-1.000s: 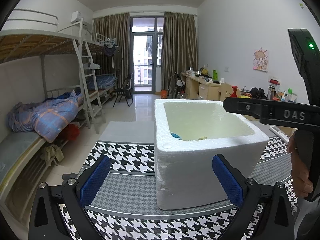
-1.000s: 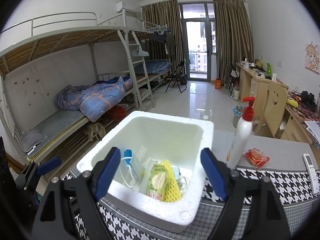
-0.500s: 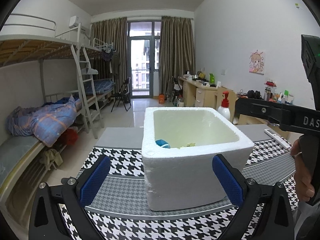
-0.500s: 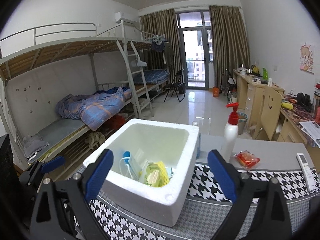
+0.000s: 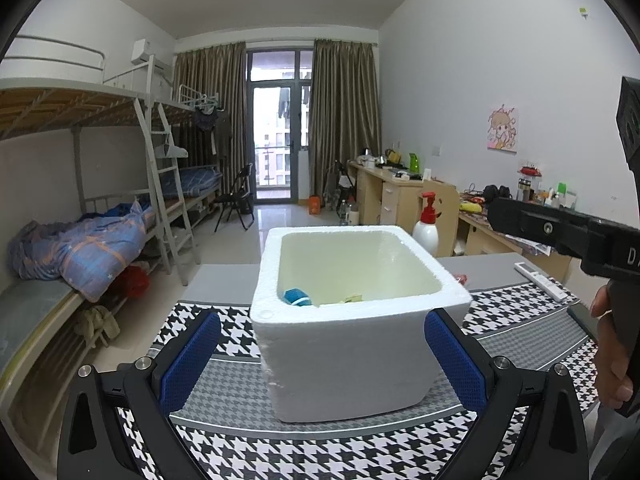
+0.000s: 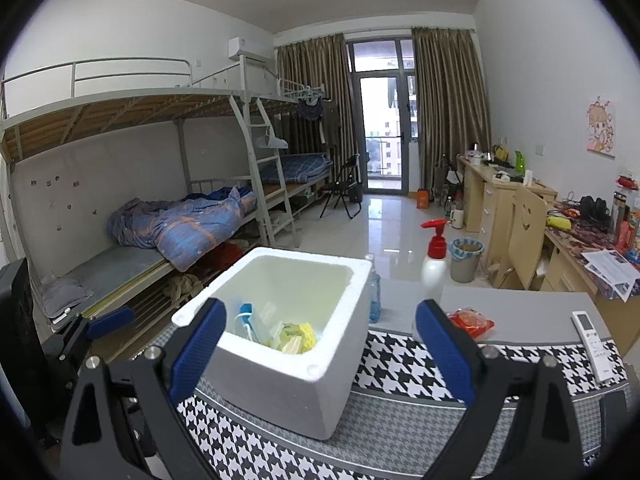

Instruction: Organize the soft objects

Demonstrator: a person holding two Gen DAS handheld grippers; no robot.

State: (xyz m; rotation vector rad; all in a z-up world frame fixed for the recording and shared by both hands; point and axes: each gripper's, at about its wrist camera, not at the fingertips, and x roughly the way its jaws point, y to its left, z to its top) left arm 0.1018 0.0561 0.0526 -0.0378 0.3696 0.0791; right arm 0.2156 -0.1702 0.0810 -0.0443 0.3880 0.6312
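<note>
Both tongs [image 5: 320,356] [image 6: 318,350] spread empty near foam box [image 6: 280,344]; risk of nudging it into pump bottle [image 6: 434,264].

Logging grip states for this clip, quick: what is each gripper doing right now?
Left gripper: open, empty, short of the white foam box.
Right gripper: open, empty, nothing between its blue pads.

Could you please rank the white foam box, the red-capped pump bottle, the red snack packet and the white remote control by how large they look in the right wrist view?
1. White foam box, by far the largest.
2. Red-capped pump bottle; it stands farther back, so its true size is unsure.
3. White remote control and red snack packet look about alike, so I would not rank them.
</note>
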